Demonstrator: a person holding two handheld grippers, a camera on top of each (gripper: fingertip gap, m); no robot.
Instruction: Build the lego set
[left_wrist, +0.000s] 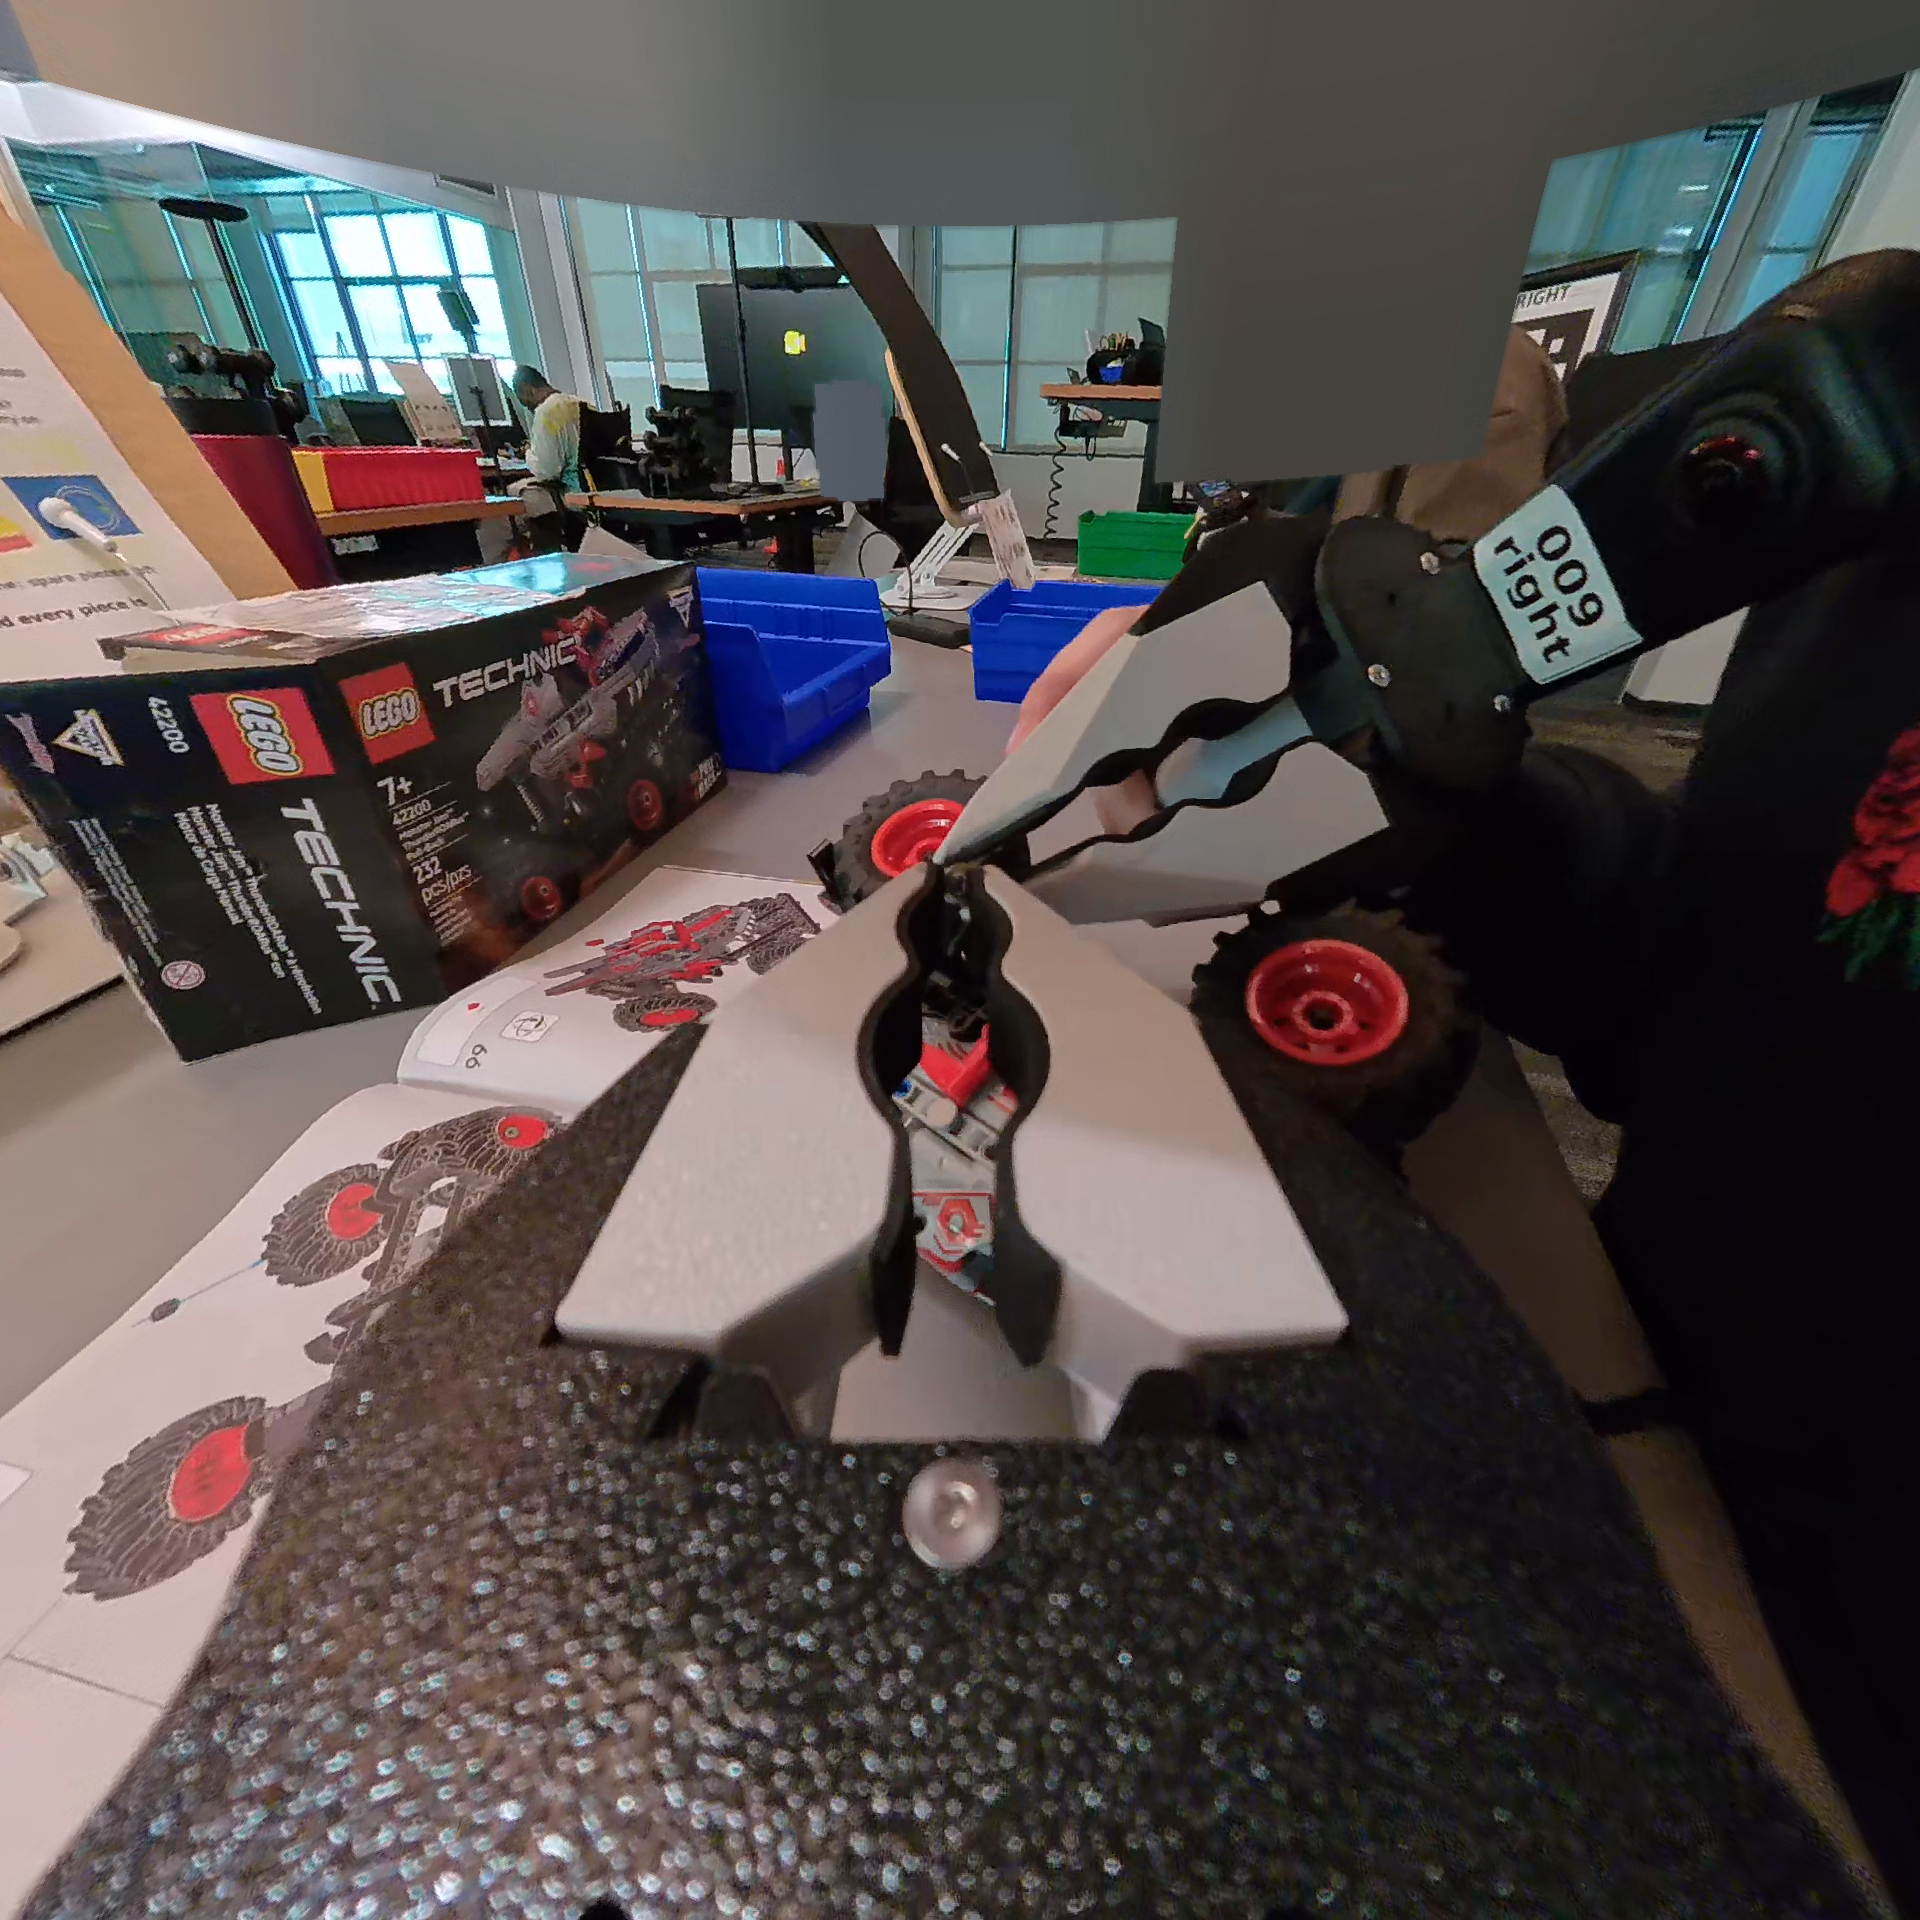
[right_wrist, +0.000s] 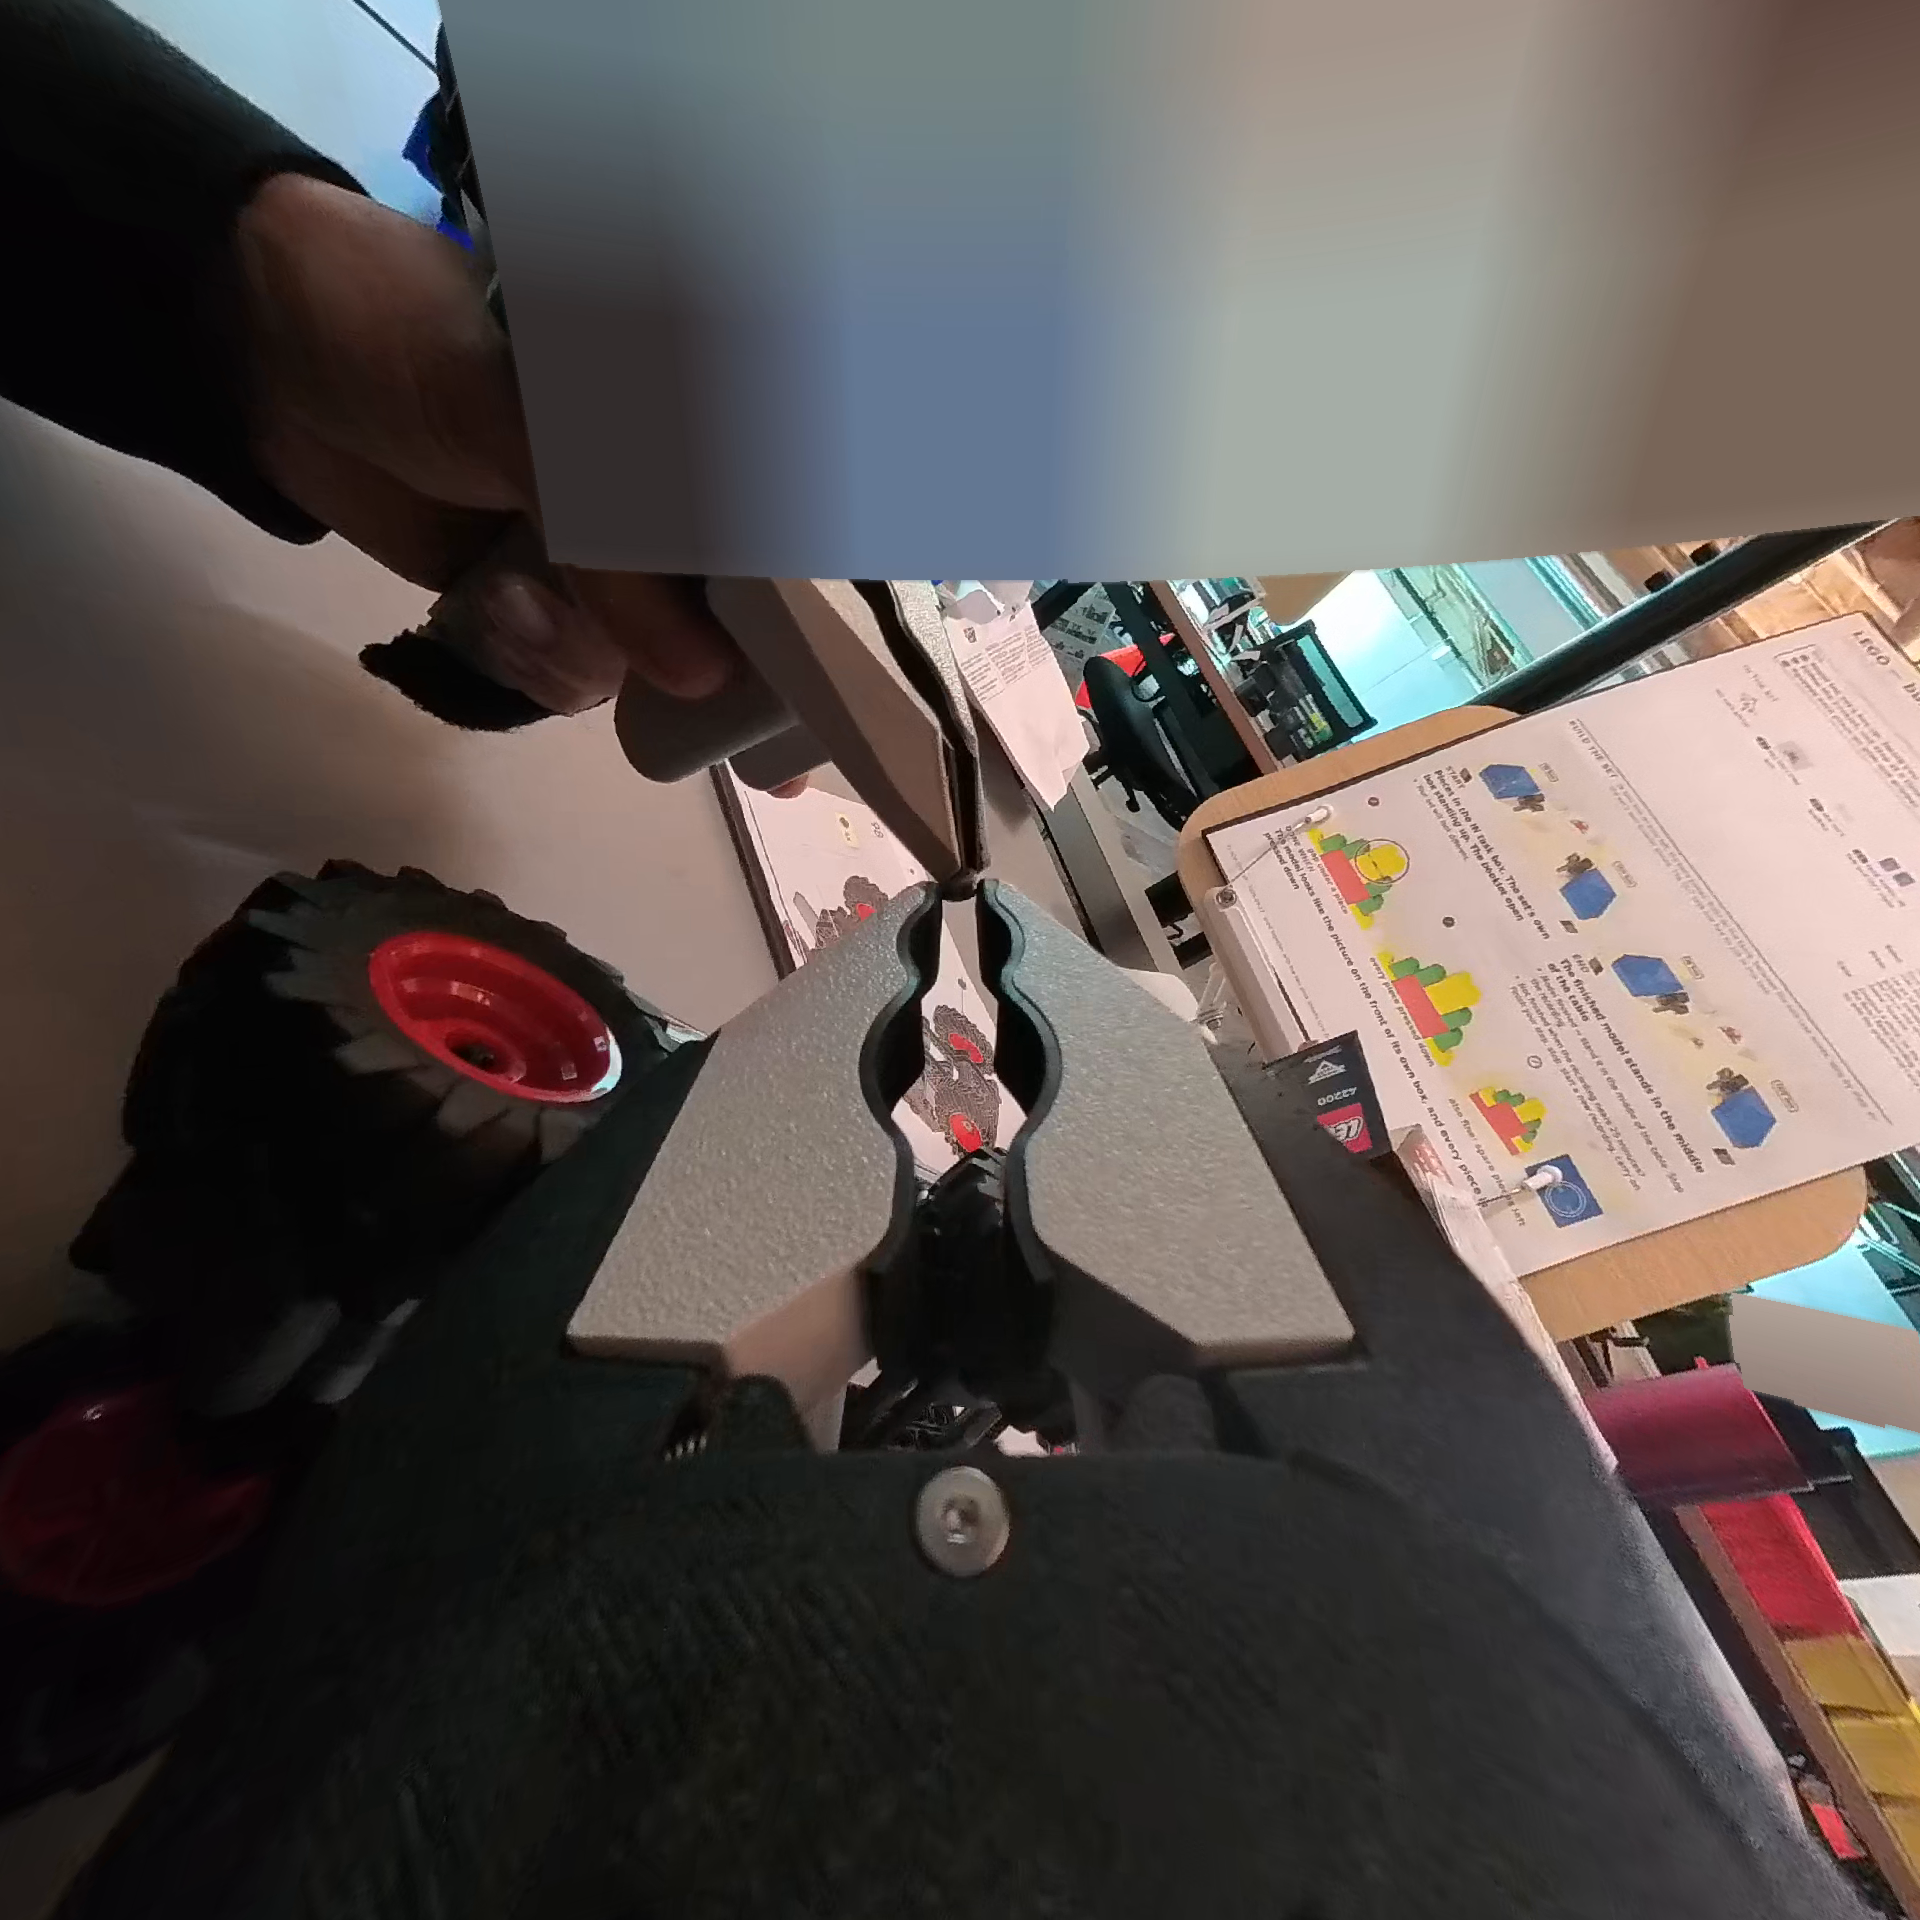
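Note:
The lego truck is partly built, with black tyres on red hubs (left_wrist: 1325, 1003), (left_wrist: 914, 831); its red and grey body (left_wrist: 951, 1122) shows through the gap between my left fingers. One wheel (right_wrist: 488, 1023) also shows in the right wrist view. My left gripper (left_wrist: 954, 883) and my right gripper (right_wrist: 959, 902) meet tip to tip above the truck. A small black piece (right_wrist: 958, 886) sits pinched where the tips meet. Both grippers look shut on it. The right gripper (left_wrist: 943, 858) reaches in from the right; the left gripper (right_wrist: 961, 864) comes in from above.
The lego box (left_wrist: 312, 810) stands at the left on the grey table (left_wrist: 156, 1195). The open instruction booklet (left_wrist: 582, 997) lies under my left gripper. Two blue bins (left_wrist: 790, 665), (left_wrist: 1049, 634) stand behind. An instruction board (right_wrist: 1558, 987) stands at the right. Both grippers' tips are close together, under 4 cm apart.

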